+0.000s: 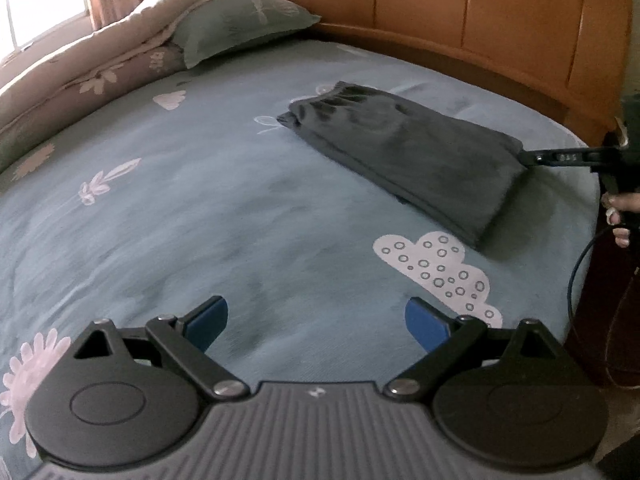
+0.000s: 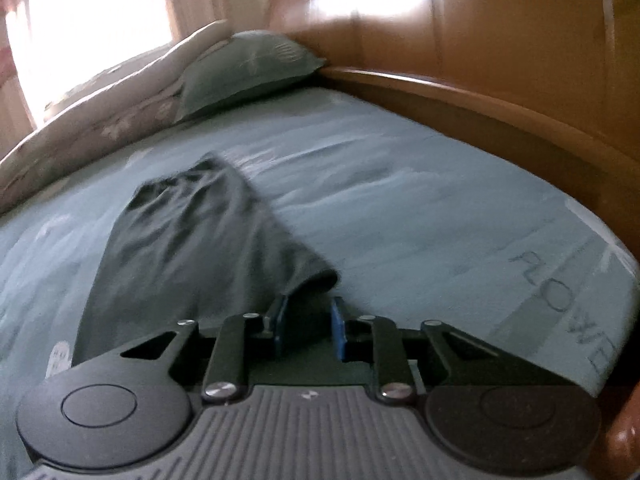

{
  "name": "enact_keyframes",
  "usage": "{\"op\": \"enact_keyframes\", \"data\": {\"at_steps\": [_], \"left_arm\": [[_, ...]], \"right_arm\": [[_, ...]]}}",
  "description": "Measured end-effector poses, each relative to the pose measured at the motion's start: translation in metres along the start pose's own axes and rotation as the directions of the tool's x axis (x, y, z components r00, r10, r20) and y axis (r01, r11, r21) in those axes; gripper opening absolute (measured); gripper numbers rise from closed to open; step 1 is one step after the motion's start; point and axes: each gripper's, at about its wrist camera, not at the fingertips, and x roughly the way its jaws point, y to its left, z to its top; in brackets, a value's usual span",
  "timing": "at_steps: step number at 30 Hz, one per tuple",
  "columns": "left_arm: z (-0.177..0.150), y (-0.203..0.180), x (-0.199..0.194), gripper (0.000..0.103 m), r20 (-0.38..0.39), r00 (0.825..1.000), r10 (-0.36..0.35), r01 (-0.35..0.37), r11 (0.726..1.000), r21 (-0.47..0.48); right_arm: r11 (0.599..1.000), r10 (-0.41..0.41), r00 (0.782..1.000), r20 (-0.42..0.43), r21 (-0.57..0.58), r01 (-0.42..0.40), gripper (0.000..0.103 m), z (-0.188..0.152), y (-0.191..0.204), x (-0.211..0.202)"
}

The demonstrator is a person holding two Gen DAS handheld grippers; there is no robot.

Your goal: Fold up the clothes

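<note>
On the blue sheet (image 1: pixel 168 216) of a bed, at about one o'clock in the left wrist view: dark trousers (image 1: pixel 404 156), already folded into a long narrow strip, waistband toward eleven o'clock, far end toward four. Flat and fairly neat, edges roughly matched.

Right gripper (image 2: pixel 306 332) at the strip's near end — jaws drawn in close, a tuck of dark cloth between the blue pads (image 2: pixel 337 330), apparently pinched. Same gripper in the left view at three o'clock (image 1: pixel 530 158), tip touching the strip's corner, a hand (image 1: pixel 620 216) on the handle below.

Left gripper (image 1: pixel 316 322) wide apart over bare sheet at six o'clock, nothing between the pads (image 1: pixel 422 326), well clear of the trousers.

Pillow (image 1: pixel 240 20) and rolled quilt (image 1: pixel 92 64) at eleven o'clock, wooden headboard (image 1: pixel 480 20) from twelve round to two, all well apart from the garment.

Progress, as a judgement: lengthwise fold done, legs laid together. Likely left — bringing the pinched end over toward the waistband, once or twice, for a compact bundle. Only one corner gripped so far; second corner of that end free, so a lopsided fold likely unless the left gripper takes it first. Soft fabric, prone to sagging and slipping out of line when lifted.
</note>
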Motion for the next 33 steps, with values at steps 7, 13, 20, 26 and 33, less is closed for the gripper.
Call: {"op": "enact_keyframes", "data": {"at_steps": [7,13,20,26,33], "left_arm": [[0.006,-0.006,0.003,0.096,0.007,0.999,-0.043,0.043,0.999,0.0],[0.016,-0.018,0.008,0.096,0.02,0.993,-0.12,0.12,0.993,0.018],[0.032,-0.043,0.011,0.096,0.028,0.97,-0.241,0.238,0.968,0.083],[0.054,-0.064,0.016,0.096,0.048,0.936,-0.349,0.342,0.932,0.118],[0.098,-0.096,0.083,0.096,0.013,0.881,-0.473,0.467,0.875,0.131]], "right_arm": [[0.98,-0.177,0.984,-0.014,0.092,0.178,0.001,0.004,-0.024,-0.004],[0.989,-0.08,0.997,0.022,0.127,0.076,0.002,0.007,-0.025,-0.024],[0.992,-0.085,0.995,-0.057,0.093,0.09,0.008,0.008,-0.019,-0.001],[0.99,-0.011,0.999,0.031,0.144,0.006,0.014,0.022,-0.018,-0.021],[0.984,-0.114,0.992,-0.053,0.131,0.12,0.036,0.012,-0.01,-0.007]]}}
